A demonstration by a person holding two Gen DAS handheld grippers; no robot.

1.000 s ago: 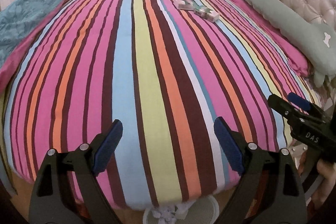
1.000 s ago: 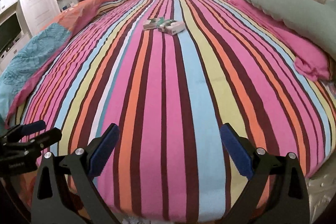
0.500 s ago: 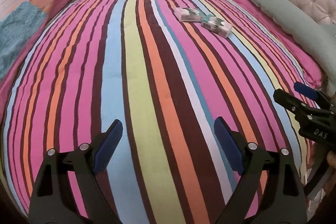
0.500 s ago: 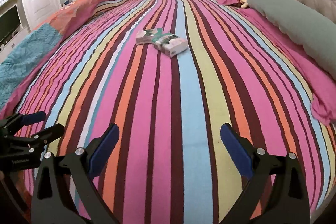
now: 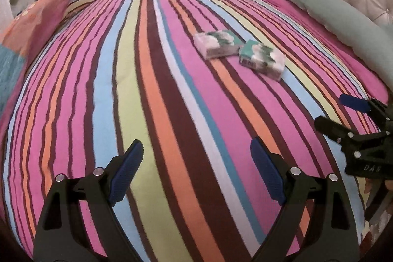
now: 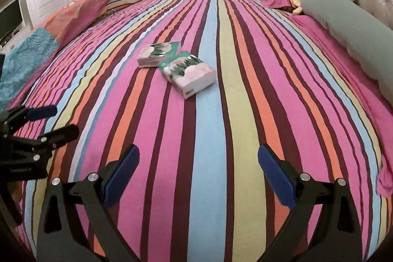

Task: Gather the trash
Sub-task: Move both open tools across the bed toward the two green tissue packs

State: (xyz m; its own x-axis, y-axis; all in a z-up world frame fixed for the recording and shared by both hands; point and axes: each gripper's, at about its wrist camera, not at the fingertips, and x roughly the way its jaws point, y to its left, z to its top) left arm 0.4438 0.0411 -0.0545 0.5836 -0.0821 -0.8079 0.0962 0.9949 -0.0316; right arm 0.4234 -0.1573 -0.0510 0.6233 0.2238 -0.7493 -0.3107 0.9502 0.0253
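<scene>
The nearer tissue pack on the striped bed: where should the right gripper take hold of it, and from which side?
Probably across the two long sides of the nearer tissue pack, from above. It lies flat on the striped bedspread, turned diagonally, with one corner close against the farther tissue pack, so the right gripper, open and empty, would need to roll to match.

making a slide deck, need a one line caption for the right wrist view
Open right hand-held gripper over a striped bedspread, facing two small green-and-white tissue packs lying ahead.

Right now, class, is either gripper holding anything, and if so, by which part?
Nothing is held. The left gripper and right gripper are both open and empty above the striped bedspread, well short of the two packets.
</scene>
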